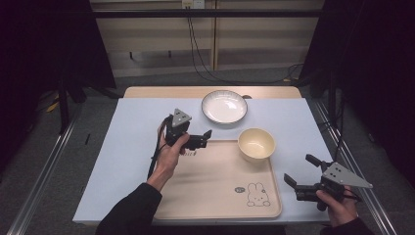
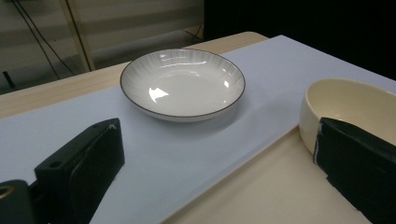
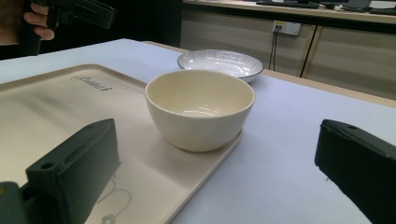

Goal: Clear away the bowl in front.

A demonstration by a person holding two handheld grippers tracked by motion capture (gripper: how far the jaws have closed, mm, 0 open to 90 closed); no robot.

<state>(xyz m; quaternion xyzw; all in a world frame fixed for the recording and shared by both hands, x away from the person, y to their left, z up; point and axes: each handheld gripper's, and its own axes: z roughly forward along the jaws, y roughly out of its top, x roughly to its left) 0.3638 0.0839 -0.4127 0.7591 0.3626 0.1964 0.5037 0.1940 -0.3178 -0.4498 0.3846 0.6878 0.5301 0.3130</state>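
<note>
A cream bowl [image 1: 256, 143] [image 3: 201, 107] sits empty on the far right corner of a beige tray [image 1: 215, 186] [image 3: 56, 102]. Beyond it, a white plate [image 1: 224, 106] [image 2: 182, 84] with a thin dark rim lies on the pale blue mat. My left gripper [image 1: 200, 139] [image 2: 217, 140] hovers over the tray's far left edge, open and empty, facing the plate, with the bowl [image 2: 355, 105] behind its right jaw. My right gripper [image 1: 299, 169] [image 3: 217, 135] is open and empty just off the tray's right side, pointing at the bowl from a short distance.
The tray carries a rabbit drawing [image 1: 257, 194] near its front right corner. The pale blue mat [image 1: 132, 147] covers a wooden table; bare wood [image 1: 161, 92] shows along the far edge. Cables [image 1: 195, 54] hang from the wall behind. Metal rails [image 1: 44, 171] run along both sides.
</note>
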